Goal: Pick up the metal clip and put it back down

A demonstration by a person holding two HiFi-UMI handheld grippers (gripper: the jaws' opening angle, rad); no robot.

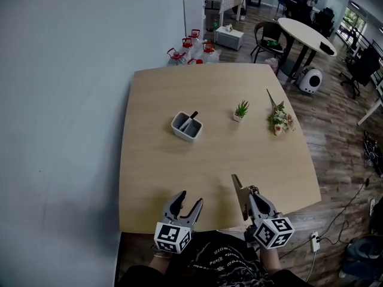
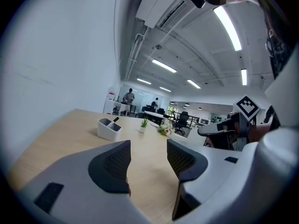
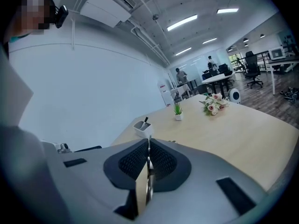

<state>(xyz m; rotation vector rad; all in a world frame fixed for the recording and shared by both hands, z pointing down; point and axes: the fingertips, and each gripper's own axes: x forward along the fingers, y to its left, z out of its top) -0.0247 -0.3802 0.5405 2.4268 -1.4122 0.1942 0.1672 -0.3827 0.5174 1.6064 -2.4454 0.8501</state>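
Now, metal clip [image 1: 238, 188] lengthwise along right gripper [image 1: 251, 196].

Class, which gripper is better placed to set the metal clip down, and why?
Right: the right gripper is shut on the metal clip; the left gripper stands open and empty.

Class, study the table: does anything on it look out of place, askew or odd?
Only the flower bunch: it lies flat on its side near the table's right edge, with no vase. The potted plant and white holder stand upright.
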